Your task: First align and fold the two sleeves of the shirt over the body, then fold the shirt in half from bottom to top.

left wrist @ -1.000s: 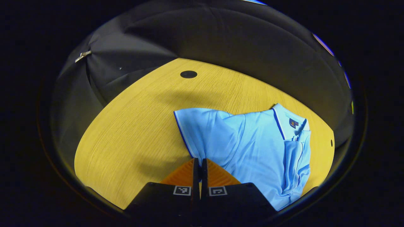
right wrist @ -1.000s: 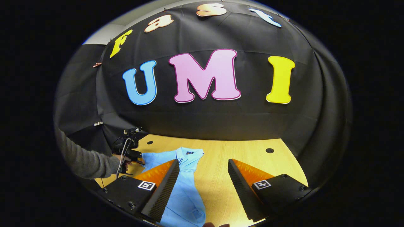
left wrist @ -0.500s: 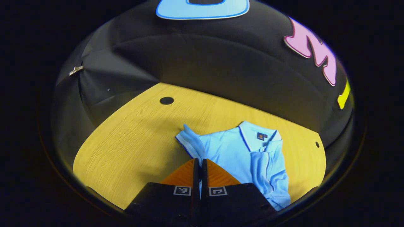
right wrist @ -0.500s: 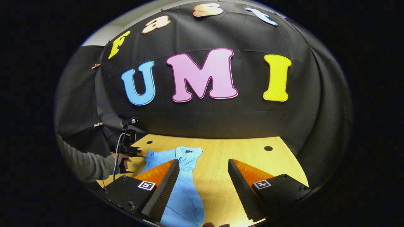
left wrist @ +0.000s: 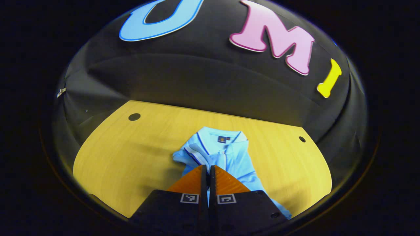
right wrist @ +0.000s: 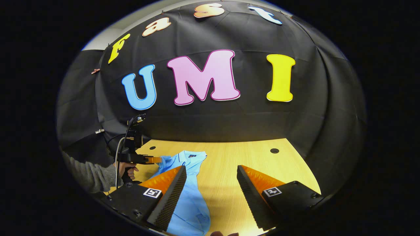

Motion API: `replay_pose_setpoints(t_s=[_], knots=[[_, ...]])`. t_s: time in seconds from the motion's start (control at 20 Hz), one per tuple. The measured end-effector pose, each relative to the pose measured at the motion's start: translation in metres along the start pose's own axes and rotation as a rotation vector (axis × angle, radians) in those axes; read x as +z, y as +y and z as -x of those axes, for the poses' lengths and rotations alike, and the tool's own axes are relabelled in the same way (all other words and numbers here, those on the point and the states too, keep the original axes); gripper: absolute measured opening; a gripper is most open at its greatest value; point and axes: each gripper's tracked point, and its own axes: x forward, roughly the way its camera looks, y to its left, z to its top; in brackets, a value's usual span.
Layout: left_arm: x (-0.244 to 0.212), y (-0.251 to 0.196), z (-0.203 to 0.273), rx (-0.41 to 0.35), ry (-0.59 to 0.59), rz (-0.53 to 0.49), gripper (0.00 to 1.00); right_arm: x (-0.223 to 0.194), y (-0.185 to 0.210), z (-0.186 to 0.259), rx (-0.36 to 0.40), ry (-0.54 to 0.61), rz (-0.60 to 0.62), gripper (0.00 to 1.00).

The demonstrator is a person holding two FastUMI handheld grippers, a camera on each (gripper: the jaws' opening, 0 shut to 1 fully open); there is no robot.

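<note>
Now you are partway through the first sleeve fold, so keep the left gripper (left wrist: 208,170) low and carry the sleeve (left wrist: 188,154) straight across toward the placket, not up and away, or the shoulder will drag with it and bunch. Aim to lay the sleeve's trimmed edge parallel to the side of the shirt (left wrist: 226,157), flat on the chest just below the collar (left wrist: 218,137). Let go only once the cloth rests on the body; a drop from height would likely leave it crumpled. Judging by the folds near the shoulder, the fabric is soft and will crease wherever you set it.

Your left gripper is closed tight, its fingers pressed together with a pinch of light blue sleeve cloth between them; the sleeve rises from the table (left wrist: 131,157) into that grip. In the right gripper view you can see that same gripper (right wrist: 157,159) held out over the shirt's (right wrist: 190,203) left side, with a hand (right wrist: 126,168) on its handle.

Your right gripper (right wrist: 211,188) is wide open and holds nothing. It hangs above the near part of the table (right wrist: 288,170), one finger over the shirt's lower body, the other over bare wood; whether either touches the cloth I cannot tell. Its sleeve comes next, so keep it ready nearby.
</note>
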Motion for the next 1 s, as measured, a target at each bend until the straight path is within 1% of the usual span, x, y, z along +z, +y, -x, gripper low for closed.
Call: replay_pose_setpoints(t_s=[0.3, 0.55, 0.65, 0.85, 1.0], knots=[[-0.027, -0.054, -0.006, -0.069, 0.042, -0.073, 0.06, -0.008, -0.009, 0.009, -0.018, 0.017, -0.019, 0.96], [-0.057, -0.078, -0.018, -0.085, 0.108, -0.121, 0.06, -0.014, -0.014, 0.017, -0.028, 0.03, -0.044, 0.96], [-0.071, -0.085, -0.023, -0.085, 0.141, -0.144, 0.06, -0.017, -0.018, 0.02, -0.036, 0.037, -0.051, 0.96], [-0.1, -0.085, -0.039, -0.042, 0.214, -0.207, 0.06, -0.022, -0.024, 0.026, -0.05, 0.048, -0.061, 0.96], [-0.113, -0.084, -0.047, -0.024, 0.26, -0.211, 0.06, -0.023, -0.03, 0.031, -0.062, 0.049, -0.07, 0.96]])
